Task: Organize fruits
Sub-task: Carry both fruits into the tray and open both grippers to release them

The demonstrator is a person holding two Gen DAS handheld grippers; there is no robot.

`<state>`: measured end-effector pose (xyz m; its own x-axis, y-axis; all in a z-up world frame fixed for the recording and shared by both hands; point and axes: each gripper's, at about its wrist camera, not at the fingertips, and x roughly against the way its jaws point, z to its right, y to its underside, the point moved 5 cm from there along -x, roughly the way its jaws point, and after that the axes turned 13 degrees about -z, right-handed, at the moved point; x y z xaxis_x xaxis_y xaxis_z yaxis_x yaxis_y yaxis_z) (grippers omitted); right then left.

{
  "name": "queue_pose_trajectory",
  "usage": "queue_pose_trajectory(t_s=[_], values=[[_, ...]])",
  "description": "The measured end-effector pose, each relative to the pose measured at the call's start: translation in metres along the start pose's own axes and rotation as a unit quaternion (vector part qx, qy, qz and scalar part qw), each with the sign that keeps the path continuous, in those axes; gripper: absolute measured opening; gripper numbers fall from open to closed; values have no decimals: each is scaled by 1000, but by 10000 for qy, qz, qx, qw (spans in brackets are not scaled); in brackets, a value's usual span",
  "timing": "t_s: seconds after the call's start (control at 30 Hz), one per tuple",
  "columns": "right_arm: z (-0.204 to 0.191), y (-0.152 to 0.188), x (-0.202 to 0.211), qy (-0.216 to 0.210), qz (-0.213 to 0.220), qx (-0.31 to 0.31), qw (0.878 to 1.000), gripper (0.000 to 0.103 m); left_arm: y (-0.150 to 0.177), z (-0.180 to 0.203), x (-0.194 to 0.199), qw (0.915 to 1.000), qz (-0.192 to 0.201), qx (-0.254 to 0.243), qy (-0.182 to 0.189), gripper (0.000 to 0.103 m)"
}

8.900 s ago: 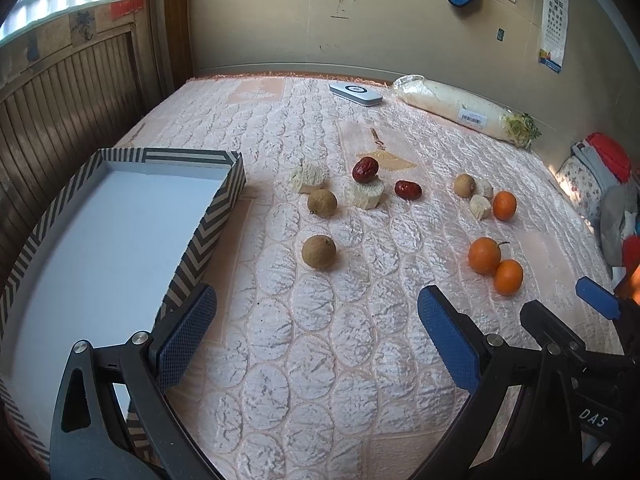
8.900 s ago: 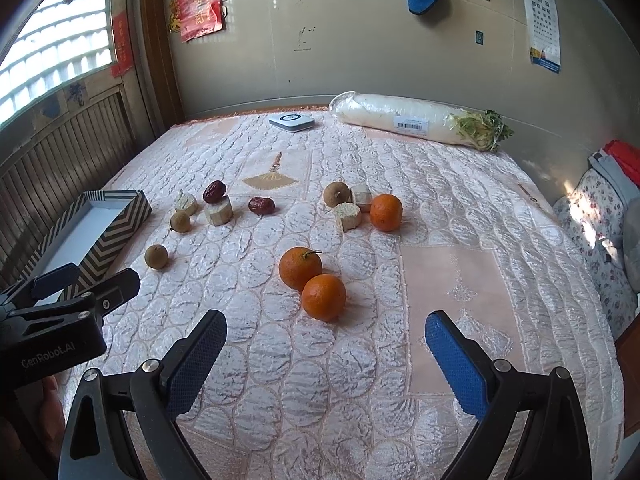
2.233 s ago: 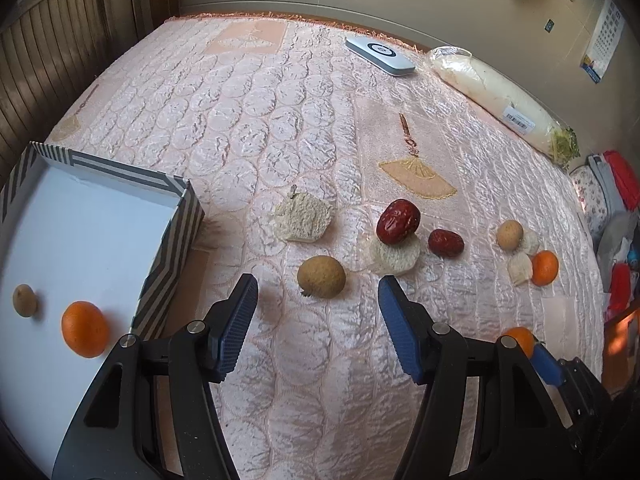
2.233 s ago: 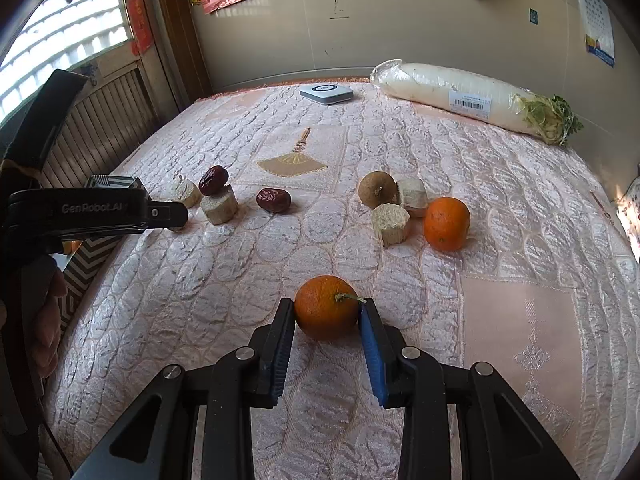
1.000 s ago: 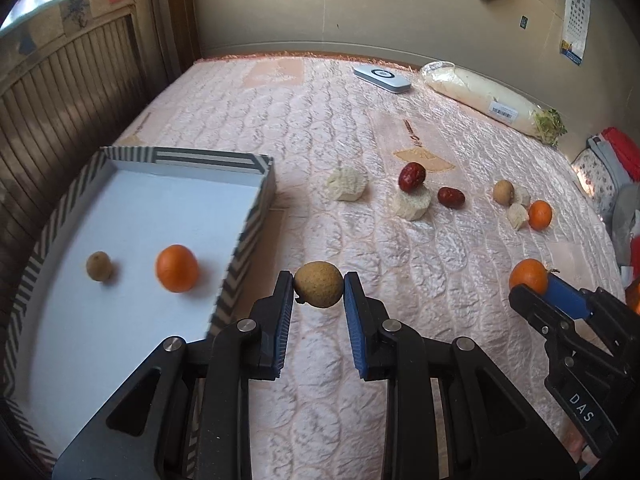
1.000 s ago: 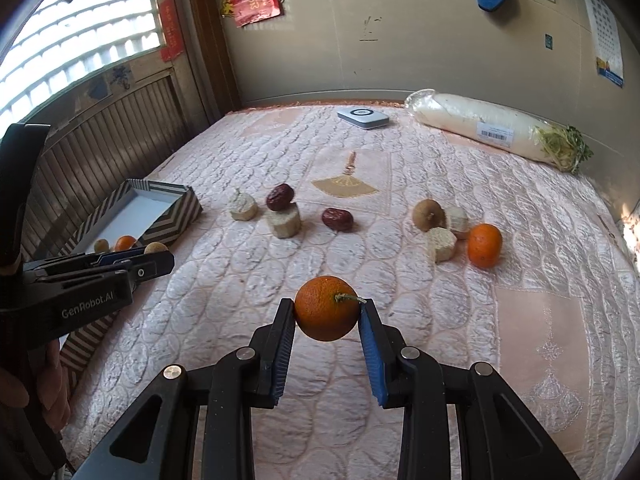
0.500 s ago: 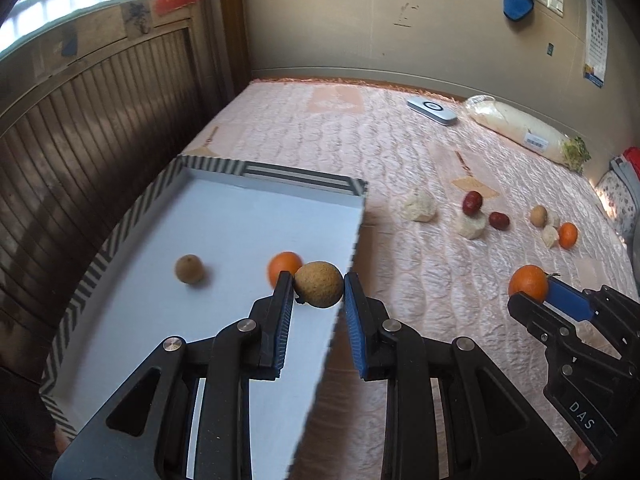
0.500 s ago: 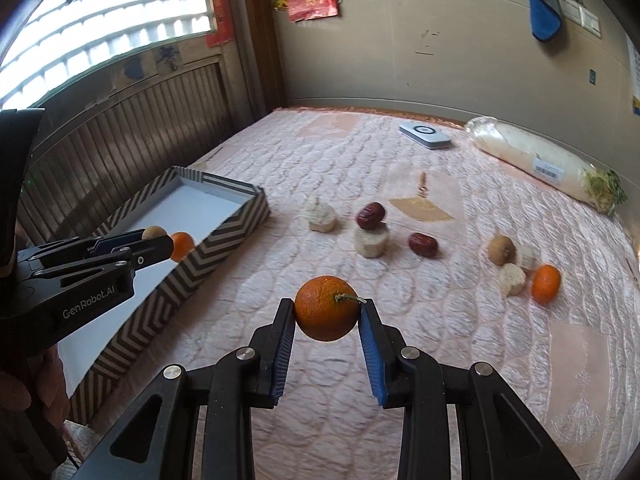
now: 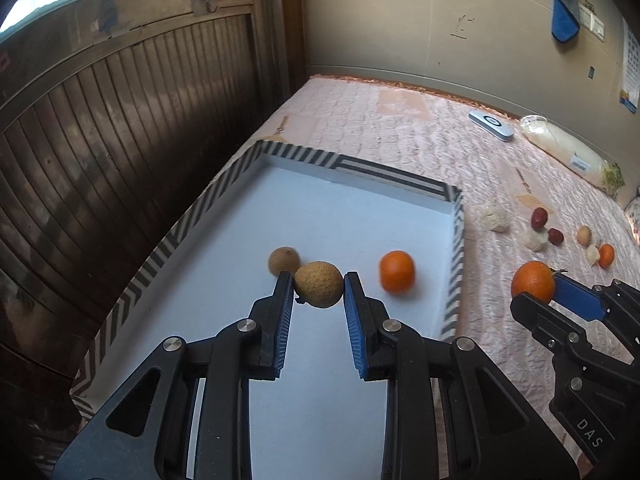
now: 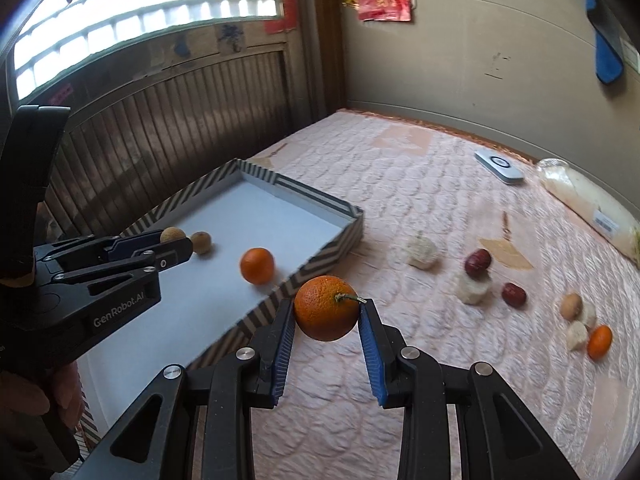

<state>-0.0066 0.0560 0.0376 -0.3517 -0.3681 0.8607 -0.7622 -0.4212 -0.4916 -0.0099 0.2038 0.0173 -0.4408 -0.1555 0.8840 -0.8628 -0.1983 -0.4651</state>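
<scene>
My left gripper (image 9: 318, 292) is shut on a brown longan (image 9: 319, 290) and holds it above the white floor of the striped box (image 9: 352, 168). Inside the box lie another longan (image 9: 282, 261) and an orange (image 9: 397, 272). My right gripper (image 10: 326, 316) is shut on a stemmed orange (image 10: 326, 307), held above the bed just outside the box's right wall (image 10: 320, 260). The right gripper with its orange also shows in the left wrist view (image 9: 534, 280). The left gripper shows in the right wrist view (image 10: 172, 240).
On the pink quilt (image 10: 400, 184) lie two red dates (image 10: 478, 262), pale root pieces (image 10: 422, 254), a longan (image 10: 570, 306) and a small orange (image 10: 600, 342). A wrapped white radish (image 9: 568, 154) and a white device (image 9: 490, 123) lie at the far side. A dark slatted wall (image 9: 120, 140) borders the bed at left.
Both grippers have carried their fruit left toward the box. The left gripper with the longan has come over the box floor. The right gripper with the orange has neared the box's right wall.
</scene>
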Motion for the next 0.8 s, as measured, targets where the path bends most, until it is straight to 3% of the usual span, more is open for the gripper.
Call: queue_pose_trajectory(t_s=[0.8], values=[[-78, -22, -63, -374, -588, 860, 9939, 31, 5, -52, -33, 9977, -441, 510, -11, 25]])
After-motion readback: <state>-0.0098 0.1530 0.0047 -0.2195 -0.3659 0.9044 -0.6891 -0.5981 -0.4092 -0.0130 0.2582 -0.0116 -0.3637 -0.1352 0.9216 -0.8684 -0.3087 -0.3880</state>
